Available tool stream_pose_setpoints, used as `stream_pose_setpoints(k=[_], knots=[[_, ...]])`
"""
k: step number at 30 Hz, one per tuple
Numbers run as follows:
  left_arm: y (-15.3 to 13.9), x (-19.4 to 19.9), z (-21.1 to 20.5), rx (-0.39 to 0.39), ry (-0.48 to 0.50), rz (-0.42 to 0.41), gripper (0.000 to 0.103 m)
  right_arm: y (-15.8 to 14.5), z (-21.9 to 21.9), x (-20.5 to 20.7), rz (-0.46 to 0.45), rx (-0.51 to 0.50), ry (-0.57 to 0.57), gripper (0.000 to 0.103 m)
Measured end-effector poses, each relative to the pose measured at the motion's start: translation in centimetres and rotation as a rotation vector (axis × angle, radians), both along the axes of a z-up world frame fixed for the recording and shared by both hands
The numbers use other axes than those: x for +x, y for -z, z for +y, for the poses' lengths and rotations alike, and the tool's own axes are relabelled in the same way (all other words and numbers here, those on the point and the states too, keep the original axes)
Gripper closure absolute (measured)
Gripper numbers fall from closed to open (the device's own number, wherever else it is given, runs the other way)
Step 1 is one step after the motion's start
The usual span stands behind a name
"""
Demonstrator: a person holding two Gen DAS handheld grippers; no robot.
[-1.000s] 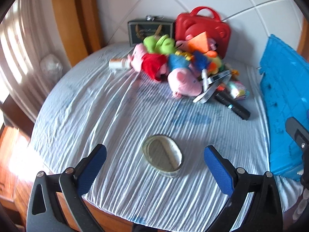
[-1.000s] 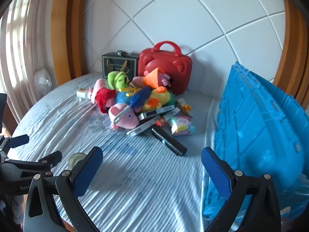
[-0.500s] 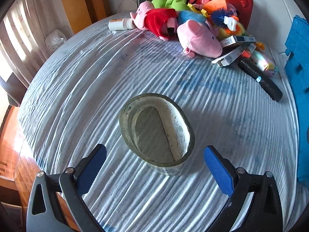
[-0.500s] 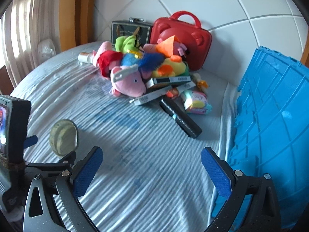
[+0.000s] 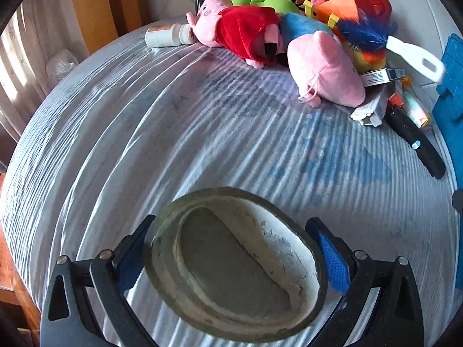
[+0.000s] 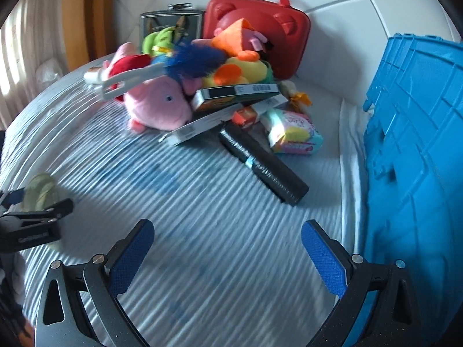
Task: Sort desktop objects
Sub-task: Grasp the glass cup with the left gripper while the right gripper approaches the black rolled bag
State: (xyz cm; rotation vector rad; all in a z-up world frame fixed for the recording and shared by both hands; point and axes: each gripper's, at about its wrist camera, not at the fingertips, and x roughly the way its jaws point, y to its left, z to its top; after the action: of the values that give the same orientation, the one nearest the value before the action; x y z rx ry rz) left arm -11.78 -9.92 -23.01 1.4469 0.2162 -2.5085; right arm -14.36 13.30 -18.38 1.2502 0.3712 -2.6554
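Observation:
A shallow oval tin (image 5: 231, 266), grey-green with a whitish inner wall, lies on the striped blue-white cloth (image 5: 144, 133). My left gripper (image 5: 231, 260) is open and straddles the tin, one blue pad (image 5: 332, 260) just off each side of its rim. The right wrist view shows the same tin (image 6: 40, 190) blurred at the far left. My right gripper (image 6: 228, 257) is open over bare cloth and holds nothing. A black cylinder (image 6: 260, 162) lies ahead of it. Farther back sits a pile with a pink plush pig (image 6: 159, 107), flat boxes (image 6: 231, 95) and a pastel packet (image 6: 292, 133).
A blue plastic crate (image 6: 419, 144) stands along the right side. A red case (image 6: 260, 23) and a dark box (image 6: 170, 26) stand against the white tiled wall behind the pile. A white bottle (image 5: 167, 36) lies at the back left. The table's edge curves round the left.
My left gripper has dropped forward until the oval tin sits between its fingers. My right gripper has moved closer to the pile and the black cylinder.

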Motion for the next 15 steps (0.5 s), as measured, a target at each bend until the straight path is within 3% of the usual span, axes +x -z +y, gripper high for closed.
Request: stream_pose_setpoints(k=[4, 6, 9, 12, 15], knots=[[0.1, -2.0, -1.5, -0.012, 0.043, -0.028, 0.003, 1.3, 0.7, -4.8, 0.019, 0.014, 0.072, 0.0], [-0.5, -2.0, -1.9, 0.018, 0.048, -0.036, 0.004, 2.0, 1.2, -7.0, 0.013, 0.018, 0.094, 0.0], [-1.4, -0.9, -2.2, 0.096, 0.009, -0.047, 0.004, 3.4, 1.6, -9.8, -0.023, 0.009, 0.094, 0.0], [-1.1, 0.3, -2.1, 0.139, -0.058, -0.089, 0.003, 5.4, 1.6, -11.8, -0.127, -0.023, 0.052, 0.0], [-1.1, 0.9, -1.4, 0.126, -0.033, -0.082, 0.003, 5.9, 1.2, -11.8, -0.16, -0.002, 0.037, 0.0]])
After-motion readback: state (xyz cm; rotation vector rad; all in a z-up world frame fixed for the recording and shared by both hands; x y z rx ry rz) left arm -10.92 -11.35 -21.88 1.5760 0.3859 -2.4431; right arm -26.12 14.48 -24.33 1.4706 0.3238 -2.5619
